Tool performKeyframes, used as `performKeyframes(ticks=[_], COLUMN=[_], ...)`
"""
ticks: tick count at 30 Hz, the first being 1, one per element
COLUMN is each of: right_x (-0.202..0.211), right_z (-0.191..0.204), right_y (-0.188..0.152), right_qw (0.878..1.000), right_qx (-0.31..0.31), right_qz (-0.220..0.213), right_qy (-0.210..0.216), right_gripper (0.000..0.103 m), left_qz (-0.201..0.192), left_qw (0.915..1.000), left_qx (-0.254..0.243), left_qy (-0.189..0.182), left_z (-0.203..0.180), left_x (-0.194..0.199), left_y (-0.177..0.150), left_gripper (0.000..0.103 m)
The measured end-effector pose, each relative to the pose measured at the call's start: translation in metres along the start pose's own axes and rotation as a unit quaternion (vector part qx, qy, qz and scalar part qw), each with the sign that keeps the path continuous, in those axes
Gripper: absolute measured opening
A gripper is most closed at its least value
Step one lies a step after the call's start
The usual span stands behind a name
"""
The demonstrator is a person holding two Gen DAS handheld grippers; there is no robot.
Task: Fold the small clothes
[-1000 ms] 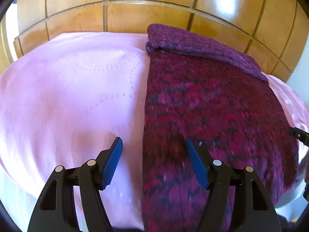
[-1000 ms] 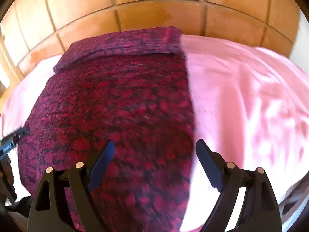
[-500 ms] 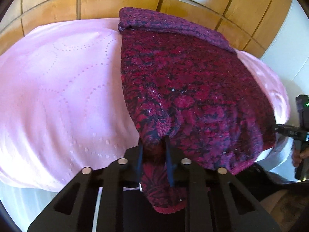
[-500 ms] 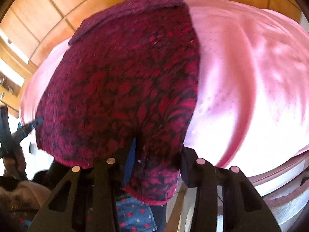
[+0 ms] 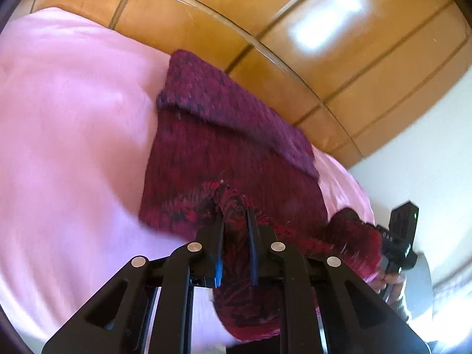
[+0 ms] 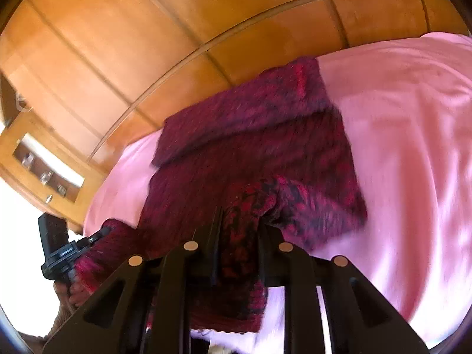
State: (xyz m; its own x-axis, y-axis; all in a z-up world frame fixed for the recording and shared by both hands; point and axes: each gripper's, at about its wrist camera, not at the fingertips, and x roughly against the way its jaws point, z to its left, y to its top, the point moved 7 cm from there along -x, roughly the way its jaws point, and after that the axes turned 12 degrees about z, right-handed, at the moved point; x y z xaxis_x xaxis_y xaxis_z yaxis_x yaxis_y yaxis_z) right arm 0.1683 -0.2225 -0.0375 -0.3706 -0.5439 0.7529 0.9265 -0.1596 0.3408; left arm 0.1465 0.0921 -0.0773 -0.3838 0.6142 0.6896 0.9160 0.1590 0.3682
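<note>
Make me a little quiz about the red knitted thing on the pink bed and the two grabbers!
1. True or false: the left gripper is pinching the sweater.
2. What does the sweater lie on?
A. a wooden floor
B. a pink sheet
C. a chair
3. Fill in: at its far end, the sweater has a strip folded ____ onto itself.

Key:
1. True. Its jaws are shut on the near edge, and so are those of the right gripper.
2. B.
3. Over. The folded strip lies next to the wooden panels.
</note>
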Motion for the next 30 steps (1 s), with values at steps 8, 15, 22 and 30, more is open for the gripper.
performKeyframes(ticks=[8,15,22,30], right_x=[-0.042,-0.035,0.028,0.011], right_z=[-0.045,-0.049,-0.059,-0.084], right_y=[0.049,0.061,0.052,-0.006], right_qw=[0.997,0.994,0.993,0.999], right_qx=[-0.064,-0.092,-0.086,-0.044], right_qz=[0.027,0.024,-0.051,0.012], right_qy=[-0.046,0.049,0.059,-0.024], right_gripper=[0.017,0.058,0.092,0.065], left_qz=[0.031,-0.014,-0.052,-0.005], left_qw=[0.9963,0.9892,0.9932,0.9995], left_qx=[0.074,0.146,0.103,-0.001], left_qy=[0.032,0.000,0.012,0.033], left_z=[0.030,0.053,0.072,0.062], left_x=[-0.064,-0.042,0.005,-0.006], left_y=[0.078,0.100,0.073,0.004], left_gripper=[0.011,0.063,0.070,0.080])
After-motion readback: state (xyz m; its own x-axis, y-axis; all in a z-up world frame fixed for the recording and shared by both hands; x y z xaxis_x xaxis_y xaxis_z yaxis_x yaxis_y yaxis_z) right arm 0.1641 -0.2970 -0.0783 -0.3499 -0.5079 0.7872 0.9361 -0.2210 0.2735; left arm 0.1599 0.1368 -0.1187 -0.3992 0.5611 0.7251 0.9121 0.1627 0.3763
